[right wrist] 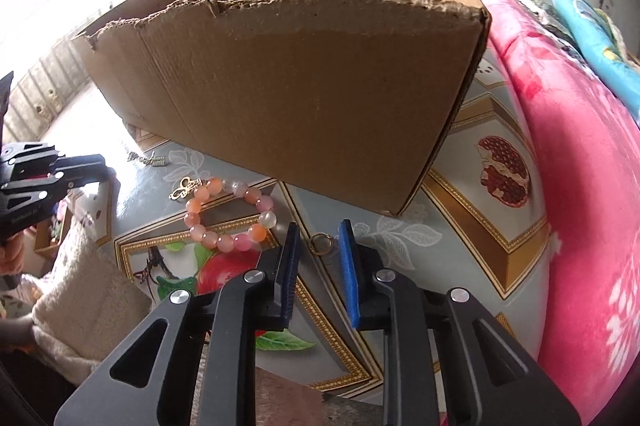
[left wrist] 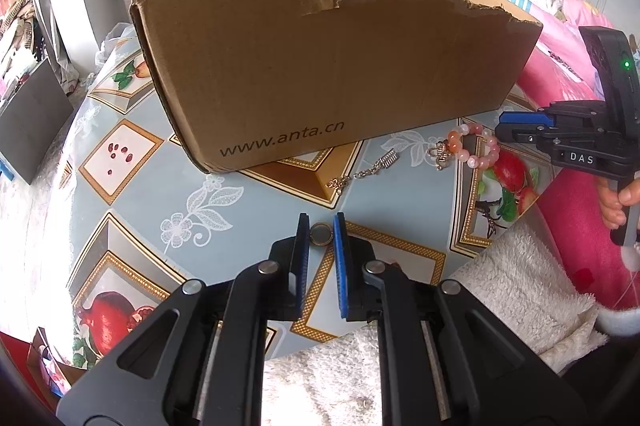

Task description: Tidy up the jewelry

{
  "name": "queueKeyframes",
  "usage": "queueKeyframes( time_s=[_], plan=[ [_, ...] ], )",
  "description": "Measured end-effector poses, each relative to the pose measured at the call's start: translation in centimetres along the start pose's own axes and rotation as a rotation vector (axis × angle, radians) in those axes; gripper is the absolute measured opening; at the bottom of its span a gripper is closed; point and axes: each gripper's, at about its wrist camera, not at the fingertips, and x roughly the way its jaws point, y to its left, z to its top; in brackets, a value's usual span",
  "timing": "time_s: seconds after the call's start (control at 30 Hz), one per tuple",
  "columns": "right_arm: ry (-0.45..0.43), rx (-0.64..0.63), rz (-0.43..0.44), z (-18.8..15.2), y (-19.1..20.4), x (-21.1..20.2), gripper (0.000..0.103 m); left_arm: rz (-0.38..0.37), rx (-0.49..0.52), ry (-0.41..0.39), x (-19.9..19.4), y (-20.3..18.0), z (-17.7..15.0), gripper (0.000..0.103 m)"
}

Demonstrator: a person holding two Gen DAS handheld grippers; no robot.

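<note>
On the worktop (left wrist: 248, 198), before the box (left wrist: 320, 74), my left fingers (left wrist: 321, 232) straddle a ring (left wrist: 321, 235), narrowly parted, contact unclear. My right fingers (right wrist: 320, 244) bracket another ring (right wrist: 321, 243), wider, untouching, beside the bracelet (right wrist: 230, 214).
</note>
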Motion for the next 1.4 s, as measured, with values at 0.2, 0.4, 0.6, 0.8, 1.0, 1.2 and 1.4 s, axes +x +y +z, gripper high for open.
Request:
queueKeyframes(
  time_s=[0.2, 0.4, 0.6, 0.8, 1.0, 1.2, 1.4],
  plan=[
    [0.011, 0.012, 0.086, 0.8, -2.1, 0.4, 0.012, 0.002, -0.004, -0.013, -0.2, 0.1, -0.1, 0.011],
    [-0.019, 0.066, 0.103, 0.4, -3.2, 0.3, 0.010, 0.003, -0.012, -0.026, -0.8, 0.1, -0.2, 0.011],
    [-0.077, 0.099, 0.115, -0.6, -2.8, -2.1, 0.010, 0.006, 0.003, -0.058, -2.4, -0.2, -0.2, 0.011],
    [-0.193, 0.092, 0.136, 1.1, -2.2, -6.9, 0.010, -0.063, -0.006, -0.158, -6.6, -0.5, 1.2, 0.011],
    [-0.308, 0.048, 0.190, 6.3, -2.2, -10.5, 0.010, -0.129, 0.062, -0.290, -10.5, -1.6, 6.1, 0.011],
    [-0.195, 0.032, 0.232, 13.1, -2.4, -7.6, 0.009, -0.215, 0.039, -0.220, -6.0, -2.0, 13.5, 0.011],
    [-0.003, 0.003, 0.167, 16.7, -3.6, -1.2, 0.009, -0.280, -0.045, 0.017, 3.2, -2.1, 18.5, 0.011]
  ],
)
